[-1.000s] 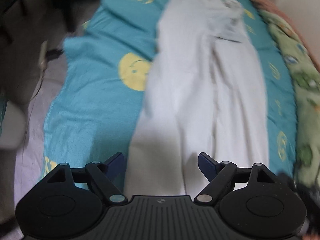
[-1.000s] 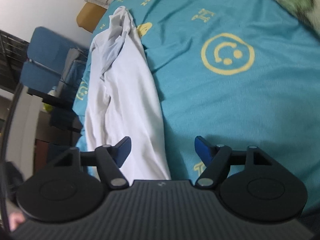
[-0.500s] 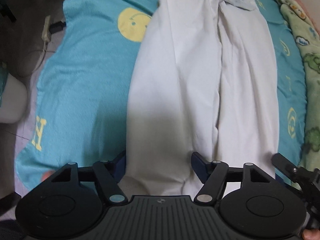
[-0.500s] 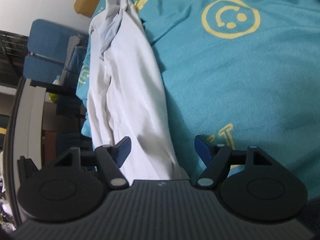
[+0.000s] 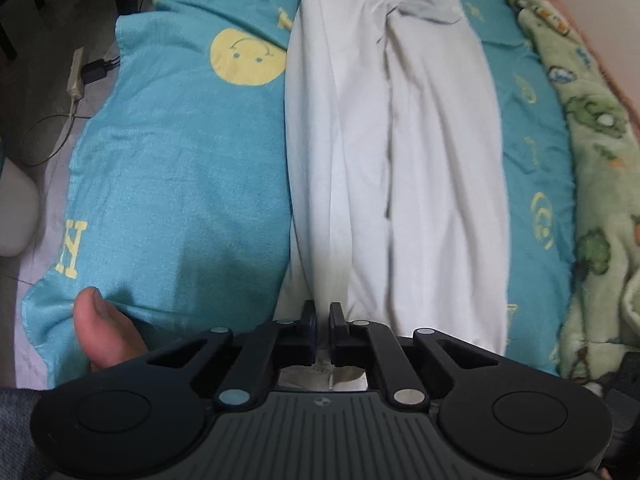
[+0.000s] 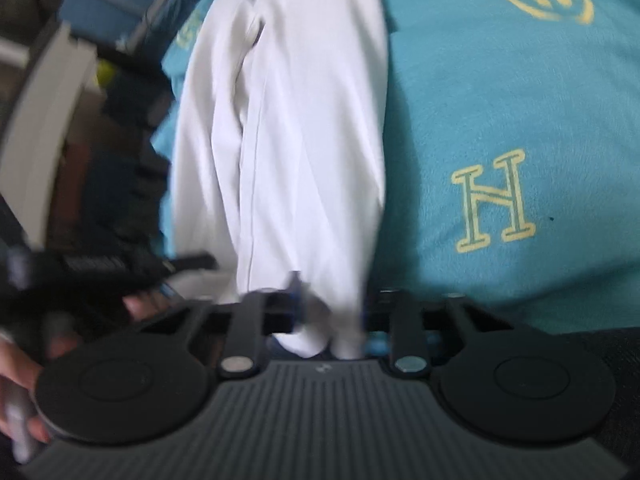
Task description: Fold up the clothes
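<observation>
A long white garment (image 5: 400, 160) lies lengthwise on a teal blanket (image 5: 180, 180) printed with yellow smileys and letters. My left gripper (image 5: 322, 316) is shut on the garment's near hem, towards its left corner. In the right wrist view, which is blurred, the same white garment (image 6: 300, 140) runs away from me, and my right gripper (image 6: 330, 304) has its fingers drawn in on the bunched near hem. The teal blanket (image 6: 500, 100) fills the right side of that view.
A green plush blanket (image 5: 600, 160) borders the right. A power strip (image 5: 76, 74) and cables lie on the floor at left. A bare digit (image 5: 96, 320) presses the blanket edge. A hand (image 6: 24, 380) holds the other gripper beside dark furniture (image 6: 120, 120).
Both grippers came down to the garment's near hem. The left one went from open to shut on the cloth. The right one's fingers narrowed around the hem.
</observation>
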{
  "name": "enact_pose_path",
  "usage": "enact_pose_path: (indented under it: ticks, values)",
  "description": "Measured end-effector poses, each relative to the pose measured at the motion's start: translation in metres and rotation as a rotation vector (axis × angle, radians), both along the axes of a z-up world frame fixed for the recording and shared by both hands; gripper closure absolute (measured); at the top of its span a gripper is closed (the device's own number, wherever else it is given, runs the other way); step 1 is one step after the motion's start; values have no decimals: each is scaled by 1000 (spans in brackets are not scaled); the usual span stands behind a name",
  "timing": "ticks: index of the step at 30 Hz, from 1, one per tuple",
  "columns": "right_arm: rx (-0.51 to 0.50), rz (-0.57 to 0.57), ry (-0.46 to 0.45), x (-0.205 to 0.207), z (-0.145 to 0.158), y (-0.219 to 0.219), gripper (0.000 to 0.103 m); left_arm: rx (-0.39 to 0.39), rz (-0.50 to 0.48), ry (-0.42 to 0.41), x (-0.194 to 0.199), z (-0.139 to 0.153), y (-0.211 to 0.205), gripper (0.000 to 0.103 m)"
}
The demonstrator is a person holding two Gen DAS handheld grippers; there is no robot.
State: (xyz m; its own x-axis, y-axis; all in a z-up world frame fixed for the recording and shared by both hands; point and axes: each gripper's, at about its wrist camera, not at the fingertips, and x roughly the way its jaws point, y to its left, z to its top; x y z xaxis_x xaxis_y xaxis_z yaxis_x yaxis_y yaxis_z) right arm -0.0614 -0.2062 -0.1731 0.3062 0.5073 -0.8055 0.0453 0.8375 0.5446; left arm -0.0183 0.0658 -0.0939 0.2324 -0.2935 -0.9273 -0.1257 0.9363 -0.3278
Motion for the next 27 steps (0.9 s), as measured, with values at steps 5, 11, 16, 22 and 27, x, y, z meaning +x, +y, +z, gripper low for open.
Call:
enact_pose_path:
  ticks: [5, 11, 16, 22, 27]
  values:
    - [22, -59, -70, -1, 37, -15, 89, -217, 88, -104, -10, 31, 17, 99]
    - [50, -130, -222, 1, 123, -53, 89, -369, 167, -222, -25, 84, 45, 99]
    - [56, -151, -336, -11, 181, -61, 90, -414, 189, -306, -45, 126, 49, 99]
    - [45, -158, -383, -49, 193, -59, 90, -403, 182, -321, -91, 143, 39, 99]
    - [81, -192, -375, -84, 179, -72, 90, -375, 188, -325, -118, 140, 46, 99]
